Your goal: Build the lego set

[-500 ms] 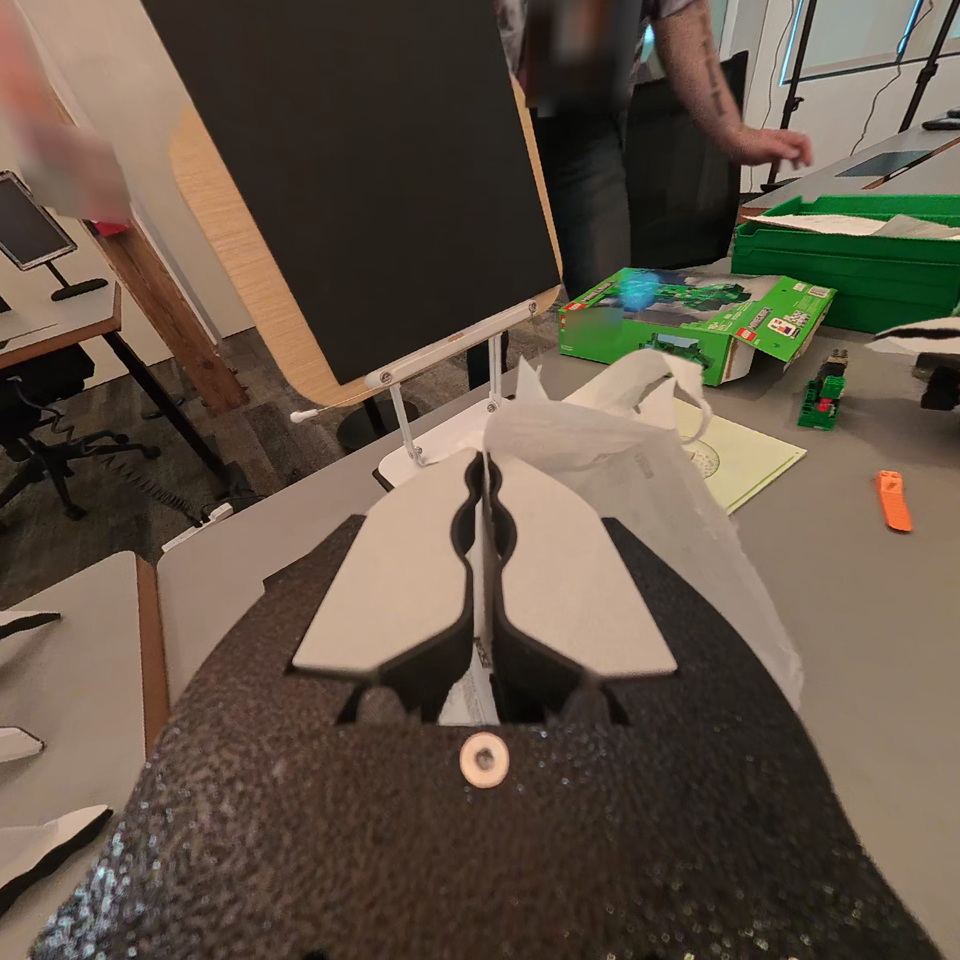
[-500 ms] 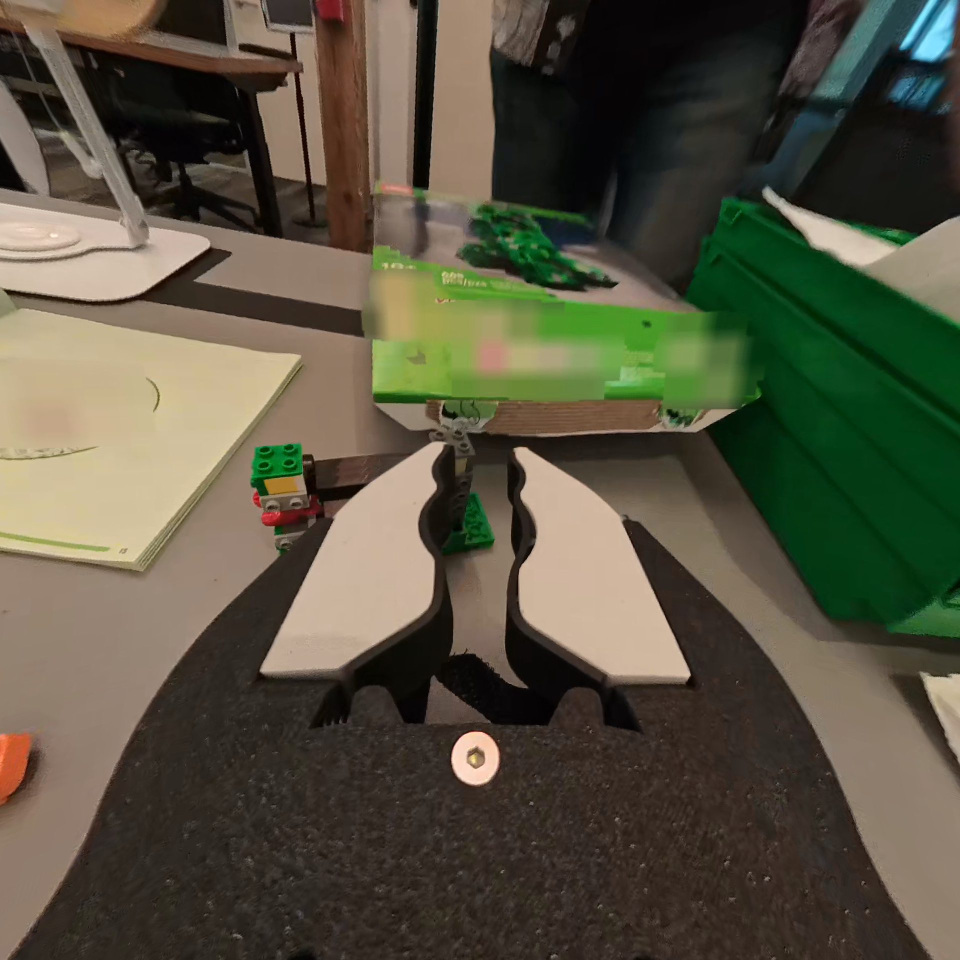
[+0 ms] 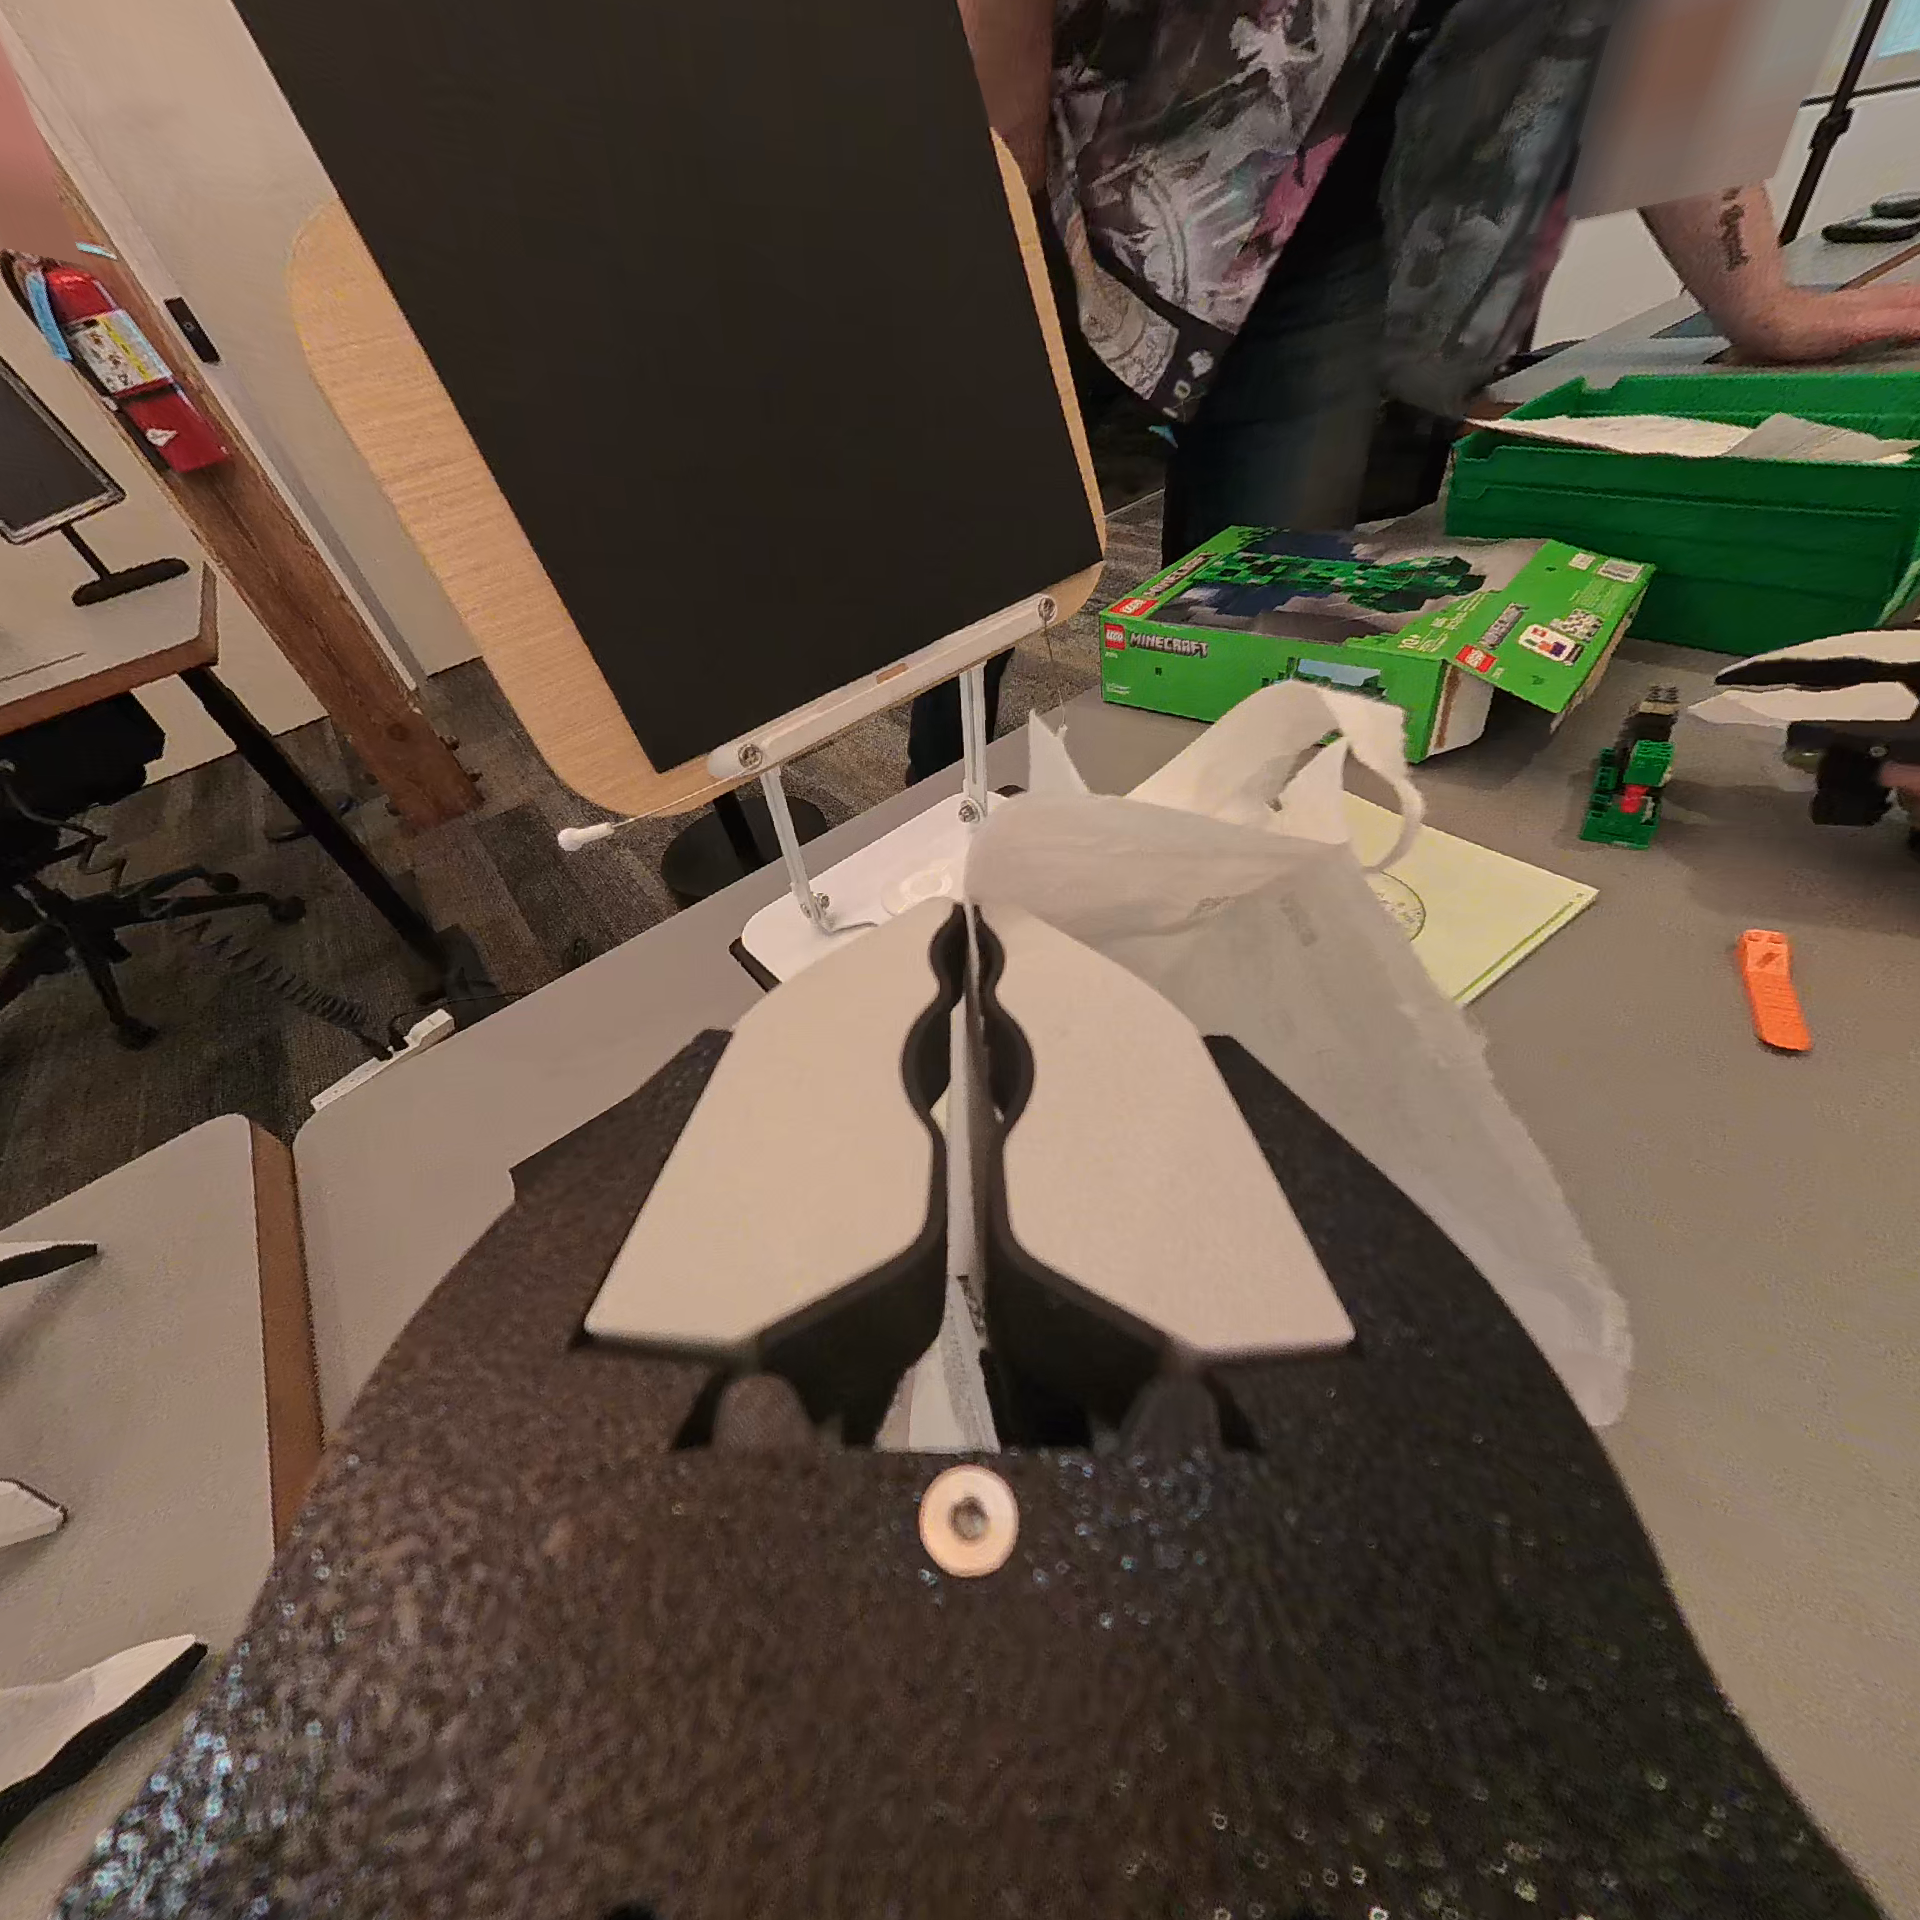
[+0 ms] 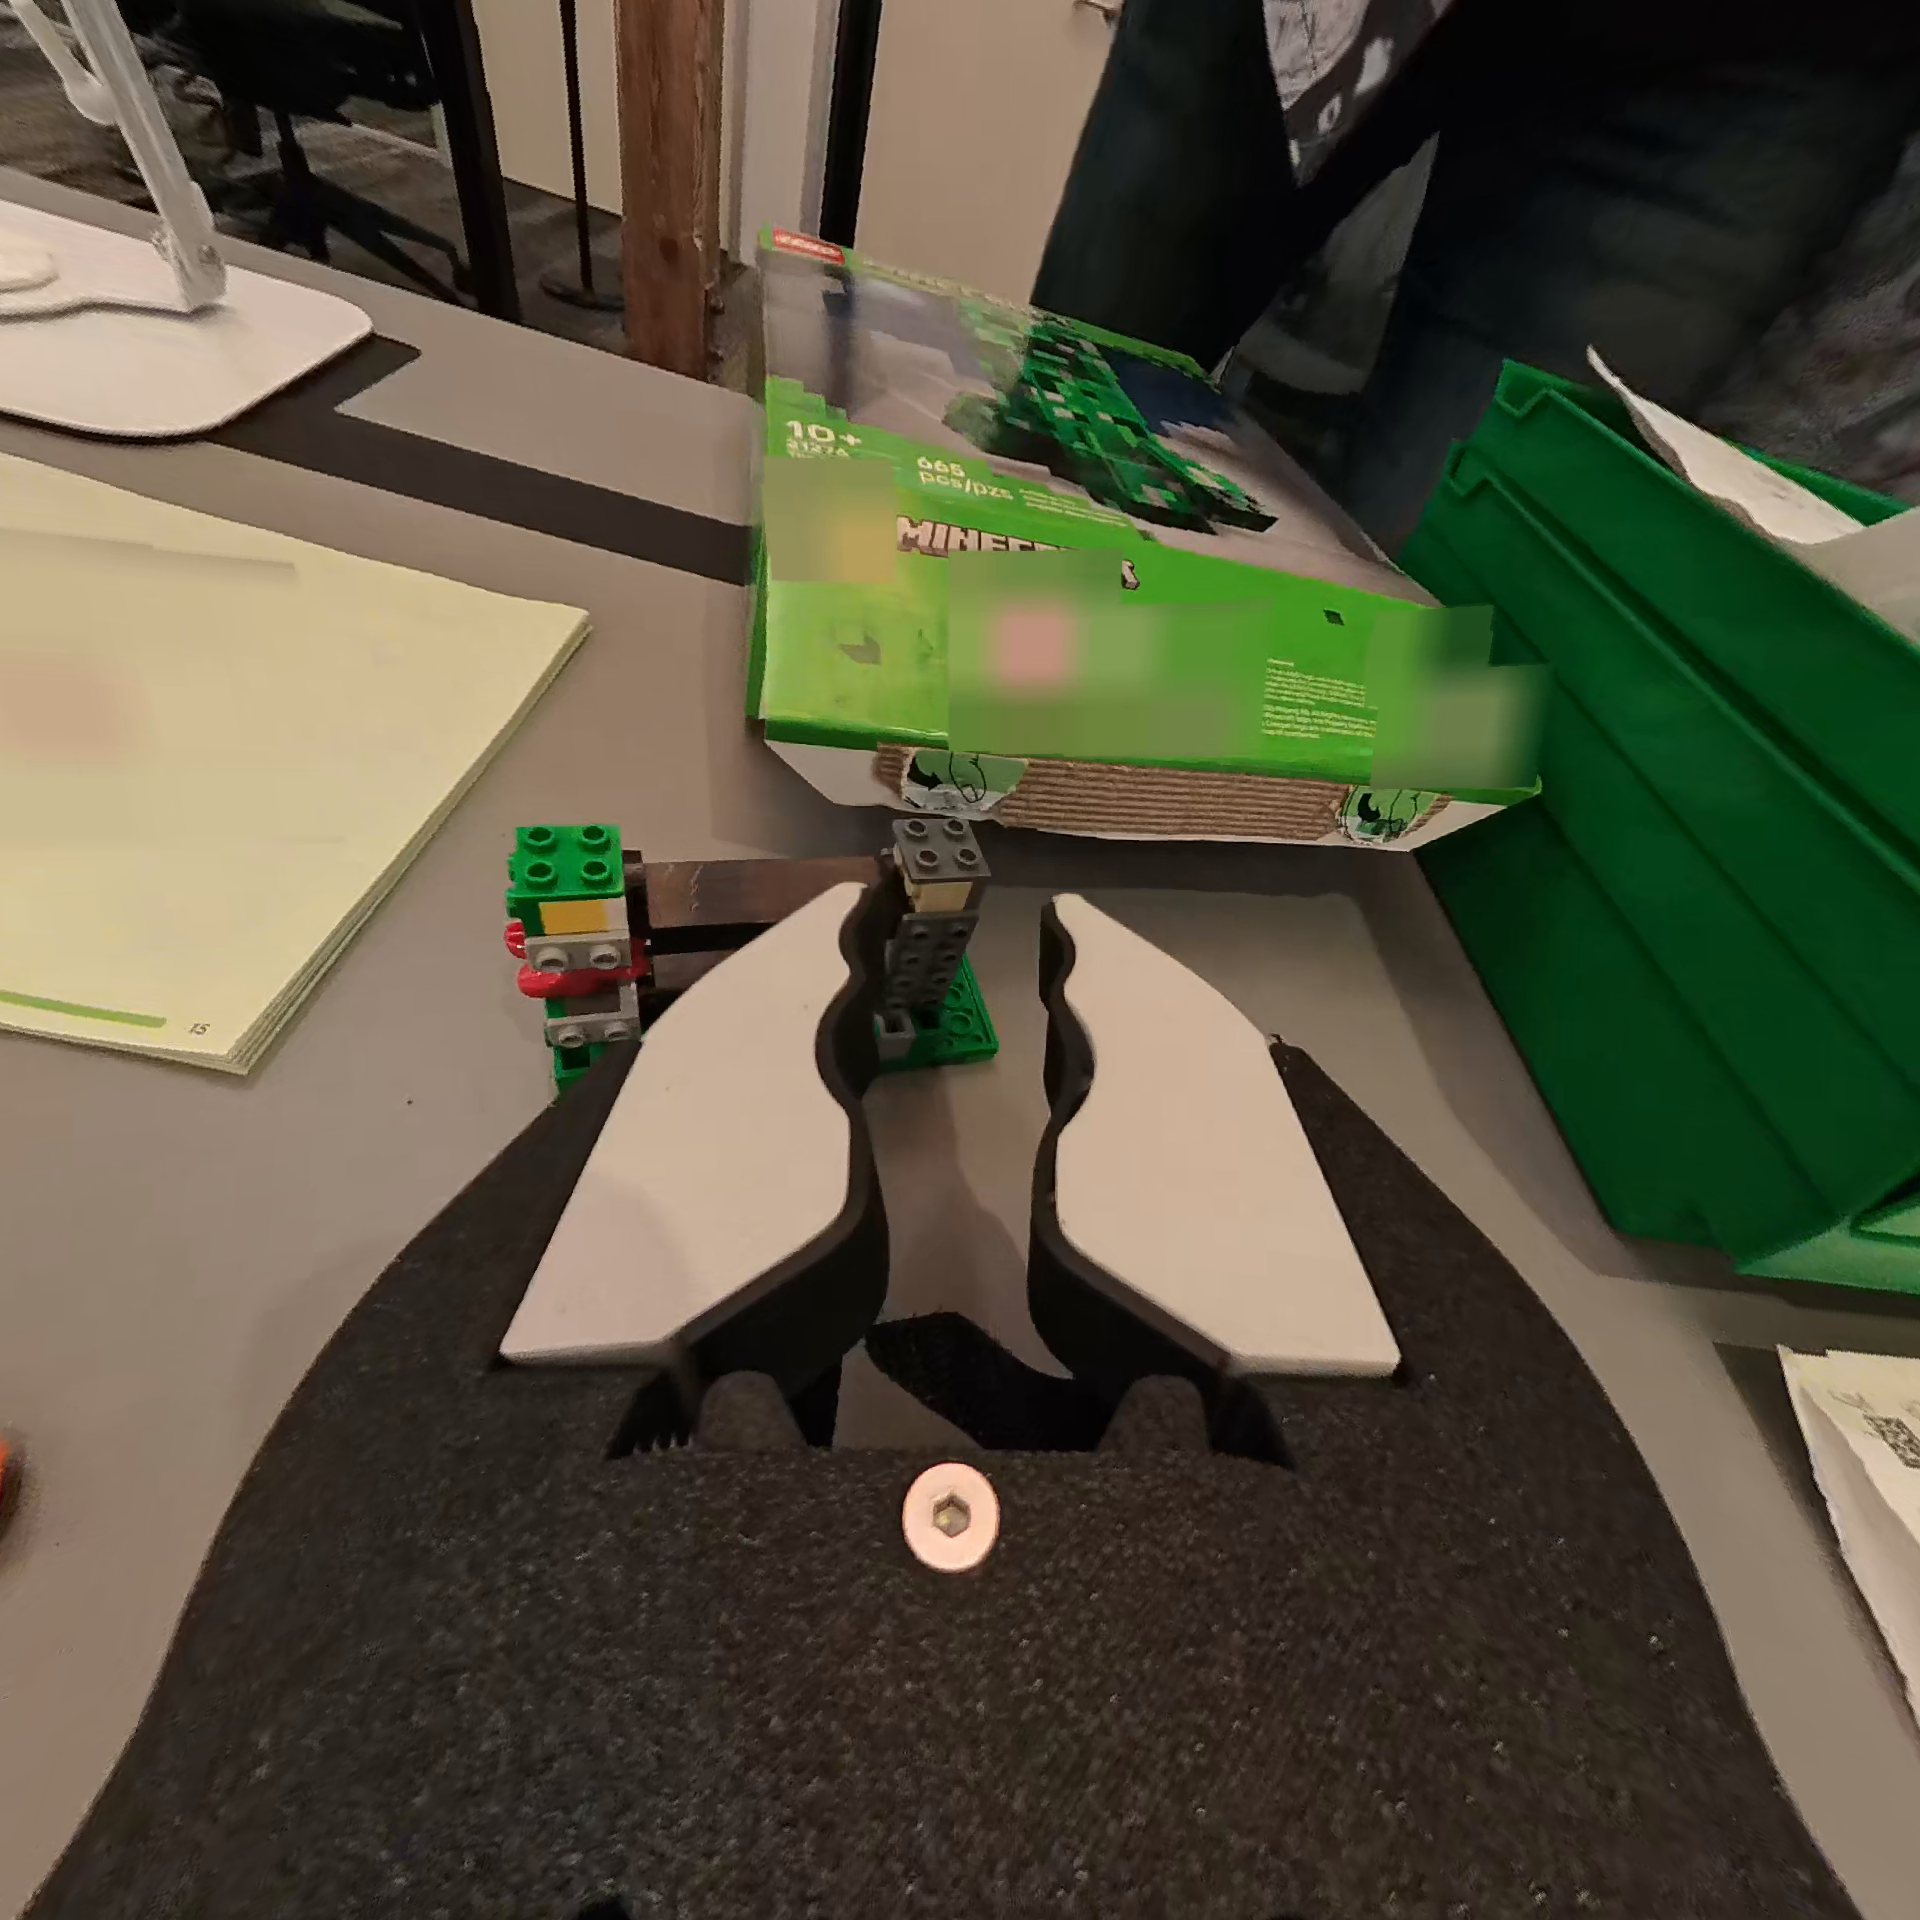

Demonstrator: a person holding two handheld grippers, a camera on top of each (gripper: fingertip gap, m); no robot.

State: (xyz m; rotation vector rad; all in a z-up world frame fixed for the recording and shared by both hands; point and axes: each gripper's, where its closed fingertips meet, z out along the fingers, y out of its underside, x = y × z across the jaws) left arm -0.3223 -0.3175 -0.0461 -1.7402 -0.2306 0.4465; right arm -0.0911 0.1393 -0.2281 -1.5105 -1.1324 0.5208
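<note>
- Here, my left claw point(image 3: 968, 935) is pinched tight on a white paper bag point(image 3: 1278, 977), with the paper edge running down the slit between the two pads; the bag billows out to the right of the claw, above the grey table point(image 3: 1714, 1195).
- My right claw point(image 4: 961, 914) stands parted, gripping nothing; its left pad sits right against a grey brick post of the lego build point(image 4: 748, 935), though I cannot tell whether they actually touch.
- That build stands on the table at the right claw's tips: a green-topped stack with red and grey pieces on the left, a dark bar across to the grey post, and a green plate at the foot.
- In the left wrist view the same build point(image 3: 1631, 779) shows far off to the right, with the other claw just beside it.
- Just behind the build lies the green set box point(image 4: 1091, 582), its torn cardboard end facing me.
- To the left of the build lies a pale green instruction booklet point(image 4: 239, 727), flat on the table.
- To the right stand stacked green bins point(image 4: 1662, 831) with paper in the top one.
- An orange brick separator point(image 3: 1775, 992) lies alone on the table, well apart from the bag.
- Farther out, a dark screen on a white stand point(image 3: 665, 364) tilts over the table's far edge, and a person point(image 3: 1299, 208) stands behind the box.
</note>
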